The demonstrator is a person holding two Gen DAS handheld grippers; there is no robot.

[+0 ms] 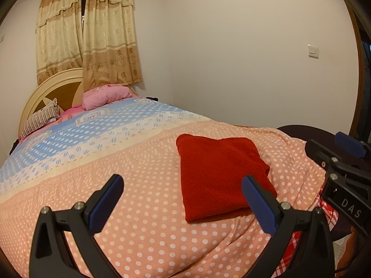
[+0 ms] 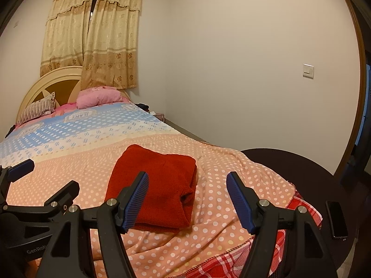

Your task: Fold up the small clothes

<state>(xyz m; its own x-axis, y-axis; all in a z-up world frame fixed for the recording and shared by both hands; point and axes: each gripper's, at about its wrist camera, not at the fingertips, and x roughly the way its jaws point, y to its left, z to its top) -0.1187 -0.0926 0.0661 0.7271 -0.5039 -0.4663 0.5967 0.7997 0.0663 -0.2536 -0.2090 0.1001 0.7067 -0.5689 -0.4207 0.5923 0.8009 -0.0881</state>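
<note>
A red knitted garment lies folded into a neat rectangle on the peach polka-dot bedspread near the foot of the bed. It also shows in the right wrist view. My left gripper is open and empty, held above the bedspread just left of and in front of the garment. My right gripper is open and empty, hovering in front of the garment's near right corner. The right gripper shows at the right edge of the left wrist view, and the left gripper at the left edge of the right wrist view.
A dark round table stands right of the bed's foot with a black phone on it. Pink pillow and striped pillow lie by the headboard. A white wall runs along the bed's right side.
</note>
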